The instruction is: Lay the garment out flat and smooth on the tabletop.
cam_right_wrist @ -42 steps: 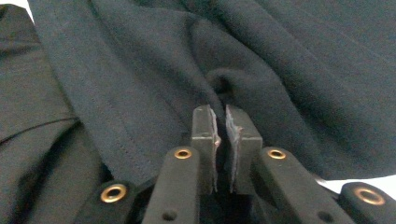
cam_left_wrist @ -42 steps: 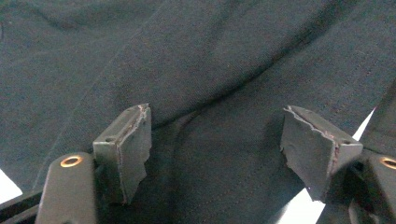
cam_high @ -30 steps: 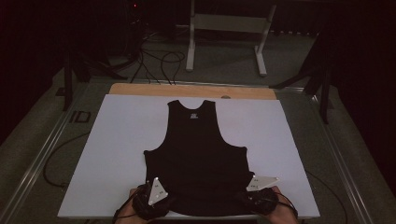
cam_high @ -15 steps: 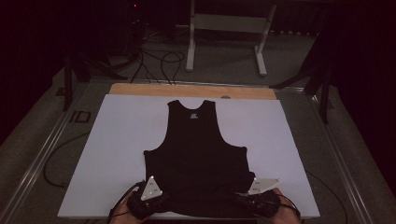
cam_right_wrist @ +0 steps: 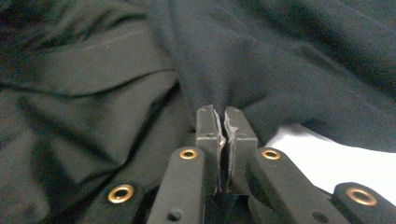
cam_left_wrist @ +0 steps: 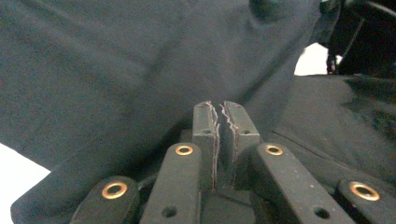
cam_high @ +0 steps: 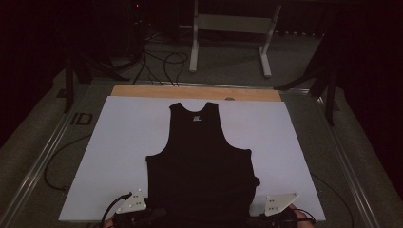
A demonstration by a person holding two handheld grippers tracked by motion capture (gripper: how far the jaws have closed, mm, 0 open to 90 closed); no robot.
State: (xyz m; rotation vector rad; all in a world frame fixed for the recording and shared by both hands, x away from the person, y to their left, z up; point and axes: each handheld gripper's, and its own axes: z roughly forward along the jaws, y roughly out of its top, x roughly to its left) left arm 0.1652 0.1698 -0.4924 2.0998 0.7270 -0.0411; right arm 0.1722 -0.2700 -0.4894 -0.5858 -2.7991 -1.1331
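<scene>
The black tank top [cam_high: 202,161] lies flat on the white board [cam_high: 119,142], neck away from the person, its hem directly ahead of both grippers at the near edge. Compared with one second ago, the two grippers sit lower and closer to the person, and the hem corners have come with them; the lower part of the garment looks a little more stretched and straight. I judge this as a smoothing pull, so the cloth is being laid even, perhaps before a fold.

The left gripper [cam_left_wrist: 219,109] has its jaws pressed together with a fold of dark cloth caught between the tips; the fabric rises just in front of it like a soft tent. The right gripper [cam_right_wrist: 225,114] is closed in the same way on the other hem corner, and the cloth fans out above and to both sides of its tips.

The fabric is a thin matte knit, soft, with shallow wrinkles and a stitched hem band. The jaws are hard black plates with brass rivets and worn pads. Beyond the board, ahead of the grippers, a wooden strip [cam_high: 195,91] and a metal stand [cam_high: 233,38] are seen.
</scene>
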